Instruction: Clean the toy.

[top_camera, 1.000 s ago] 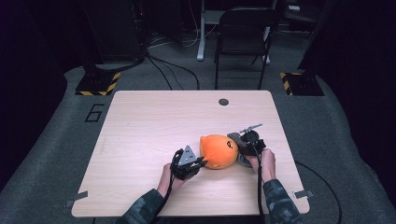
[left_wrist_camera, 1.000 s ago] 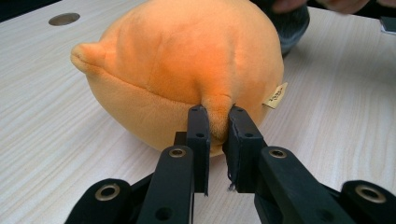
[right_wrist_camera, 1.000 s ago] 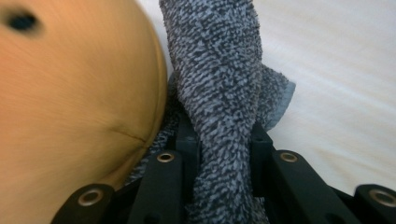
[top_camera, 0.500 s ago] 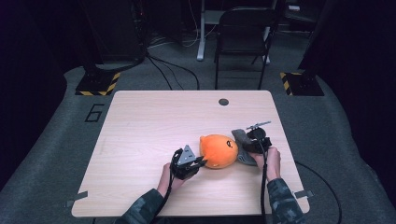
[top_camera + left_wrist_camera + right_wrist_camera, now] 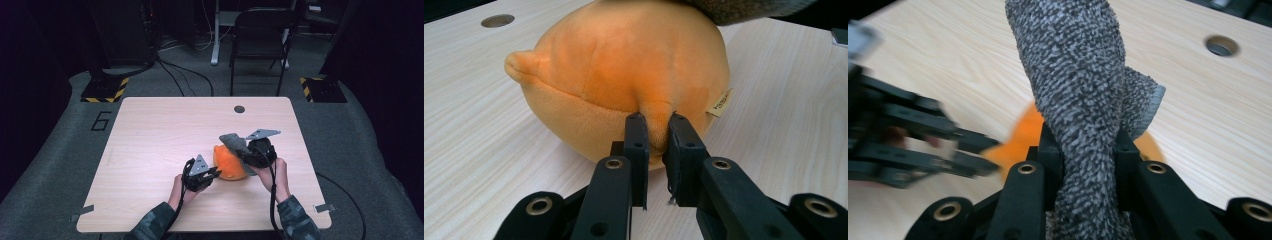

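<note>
Pinched between the two black jaws of the left gripper [image 5: 656, 132] is a small fold of a round orange plush toy [image 5: 624, 75], which rests on the pale wooden table [image 5: 469, 130]; a tan label sticks out of the toy's seam just beside that grip. The right gripper [image 5: 1083, 145] has its jaws clamped on a grey speckled terry cloth [image 5: 1073, 75], whose free end stands up above them in a twist. From above, the toy [image 5: 229, 162] lies on the table's near-right part, with the left gripper [image 5: 212, 174] touching its left side and the right gripper [image 5: 250, 155] raised over its right side, the cloth [image 5: 234, 142] hanging over the toy's top. A person's hands hold both tools from the table's near edge, the sleeves patterned dark green. Beyond the toy, near the far edge, a round cable hole [image 5: 239, 109] is cut in the tabletop. Behind the table a dark folding chair [image 5: 260, 45] stands on grey carpet.
</note>
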Demonstrator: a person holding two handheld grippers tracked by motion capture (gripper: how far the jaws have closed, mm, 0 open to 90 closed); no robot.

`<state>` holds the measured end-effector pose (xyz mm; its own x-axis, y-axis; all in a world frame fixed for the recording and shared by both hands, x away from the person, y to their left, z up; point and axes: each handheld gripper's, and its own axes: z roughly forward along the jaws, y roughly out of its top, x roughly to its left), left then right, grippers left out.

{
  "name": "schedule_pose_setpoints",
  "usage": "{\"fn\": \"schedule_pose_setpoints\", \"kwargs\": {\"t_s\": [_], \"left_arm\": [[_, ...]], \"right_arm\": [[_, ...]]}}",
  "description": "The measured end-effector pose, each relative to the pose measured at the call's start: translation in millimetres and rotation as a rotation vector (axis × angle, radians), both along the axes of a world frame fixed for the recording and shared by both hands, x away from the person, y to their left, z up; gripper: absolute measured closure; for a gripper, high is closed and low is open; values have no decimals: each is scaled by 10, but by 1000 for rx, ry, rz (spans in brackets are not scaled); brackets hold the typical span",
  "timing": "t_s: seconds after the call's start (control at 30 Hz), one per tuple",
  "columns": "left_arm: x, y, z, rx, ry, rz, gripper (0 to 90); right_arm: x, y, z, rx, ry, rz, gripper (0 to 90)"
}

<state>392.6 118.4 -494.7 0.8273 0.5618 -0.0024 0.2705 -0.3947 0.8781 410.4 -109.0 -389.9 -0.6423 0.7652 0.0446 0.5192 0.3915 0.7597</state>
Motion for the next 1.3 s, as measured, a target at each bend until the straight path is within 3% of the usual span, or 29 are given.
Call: {"fn": "schedule_pose_setpoints", "kwargs": {"t_s": [0.1, 0.2, 0.4, 0.47, 0.57, 0.8, 1.3], "left_arm": [[-1, -5, 1, -4, 5, 0, 804], [-1, -8, -2, -15, 8, 6, 804], [5, -4, -7, 1, 10, 4, 805], [7, -3, -12, -4, 13, 2, 806], [1, -8, -10, -2, 7, -2, 806], [-1, -13, -8, -3, 3, -6, 806], [2, -7, -3, -1, 1, -8, 806]], "right_arm": [[-61, 69, 35, 48, 11, 44, 740], [-109, 160, 15, 65, 27, 84, 741], [-58, 350, -305, -35, 81, 97, 743], [-50, 364, -340, -68, 68, 83, 745], [-60, 339, -315, -99, 50, 69, 747], [-37, 208, -309, -113, 62, 42, 748], [5, -244, -351, -93, 74, -56, 746]]}}
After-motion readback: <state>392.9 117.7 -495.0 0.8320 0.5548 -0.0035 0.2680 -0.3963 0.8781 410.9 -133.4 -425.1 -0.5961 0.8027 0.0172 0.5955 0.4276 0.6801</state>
